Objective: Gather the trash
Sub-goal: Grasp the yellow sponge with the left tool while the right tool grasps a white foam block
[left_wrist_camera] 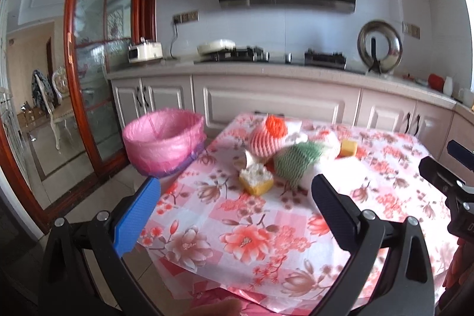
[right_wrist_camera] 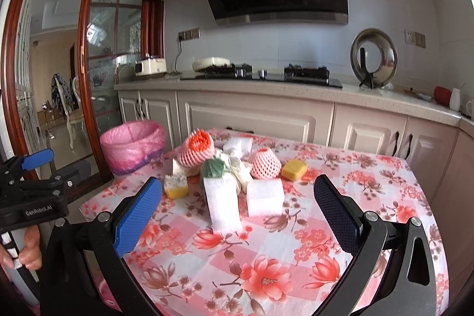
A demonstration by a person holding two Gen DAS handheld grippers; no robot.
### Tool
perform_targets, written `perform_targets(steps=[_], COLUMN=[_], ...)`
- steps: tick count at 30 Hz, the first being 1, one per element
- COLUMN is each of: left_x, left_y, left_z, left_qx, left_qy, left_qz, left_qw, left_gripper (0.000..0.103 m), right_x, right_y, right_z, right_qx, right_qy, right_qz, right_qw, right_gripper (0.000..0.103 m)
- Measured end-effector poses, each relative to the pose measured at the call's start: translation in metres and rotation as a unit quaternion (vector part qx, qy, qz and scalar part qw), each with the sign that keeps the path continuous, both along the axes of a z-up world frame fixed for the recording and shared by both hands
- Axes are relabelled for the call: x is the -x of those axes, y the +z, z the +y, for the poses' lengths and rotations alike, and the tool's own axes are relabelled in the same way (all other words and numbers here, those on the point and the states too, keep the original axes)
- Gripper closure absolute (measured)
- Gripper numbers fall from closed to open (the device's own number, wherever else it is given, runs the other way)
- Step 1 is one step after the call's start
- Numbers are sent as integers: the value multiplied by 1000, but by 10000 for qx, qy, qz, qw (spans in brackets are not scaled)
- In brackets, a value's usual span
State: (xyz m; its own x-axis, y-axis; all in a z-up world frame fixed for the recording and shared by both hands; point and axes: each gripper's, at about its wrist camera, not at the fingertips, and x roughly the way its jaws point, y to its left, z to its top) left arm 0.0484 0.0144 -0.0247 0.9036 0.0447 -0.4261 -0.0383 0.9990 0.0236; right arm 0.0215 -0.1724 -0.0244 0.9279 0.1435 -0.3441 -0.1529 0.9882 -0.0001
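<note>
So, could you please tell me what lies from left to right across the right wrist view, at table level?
Left gripper → pink-lined bin → yellow-and-white sponge → tall white foam block → second white foam block → yellow sponge.

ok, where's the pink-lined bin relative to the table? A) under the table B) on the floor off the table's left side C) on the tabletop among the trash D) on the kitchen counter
B: the pink-lined bin stands on the floor beside the left edge of the table, in front of the glass door, apart from the foam nets and sponges piled on top.
</note>
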Motion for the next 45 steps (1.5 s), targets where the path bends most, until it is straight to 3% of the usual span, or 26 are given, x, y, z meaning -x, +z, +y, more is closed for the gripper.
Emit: perform_targets(steps=[6, 9, 13, 20, 26, 29, 38, 42, 45], left_x=[-50, -90, -127, -159, -175, -188, -231, -248, -253], left_y=[-37, -67, -96, -113, -119, -121, -129, -133, -137], left_z=[13, 26, 40, 48, 38, 28, -2, -17, -23], left_qx=[-141, 106, 115, 105, 108, 95, 127, 18, 25], left_qy=[28, -30, 218, 64, -70, -162, -216, -225, -272], left_qz=[340, 930, 1319, 1553, 1673, 1736, 1869, 1909, 2013], left_qw=[9993, 9956, 9910, 9878, 9858, 9846, 9821, 9814, 9792], left_gripper=[4, 4, 5, 5, 5, 5, 5, 17, 37], right_x=[-49, -76, -117, -168, -179, -173, -152, -144, -139], right_y=[-34, -51, -69, -90, -105, -104, -91, -82, -79], right_z=[0, 7, 13, 31, 38, 36, 13, 5, 2], right_qx=[-71, -37, -59, -67, 70, 85, -339, -460, -475], right_qy=[16, 57, 83, 201, 284, 490, 603, 579, 551], right_qz=[624, 885, 1217, 1635, 1832, 1750, 1513, 1371, 1309], right_qw=[9980, 9961, 9925, 9863, 9826, 9833, 9861, 9878, 9887], right_gripper=[7, 7, 7, 10, 26, 53, 53, 53, 53])
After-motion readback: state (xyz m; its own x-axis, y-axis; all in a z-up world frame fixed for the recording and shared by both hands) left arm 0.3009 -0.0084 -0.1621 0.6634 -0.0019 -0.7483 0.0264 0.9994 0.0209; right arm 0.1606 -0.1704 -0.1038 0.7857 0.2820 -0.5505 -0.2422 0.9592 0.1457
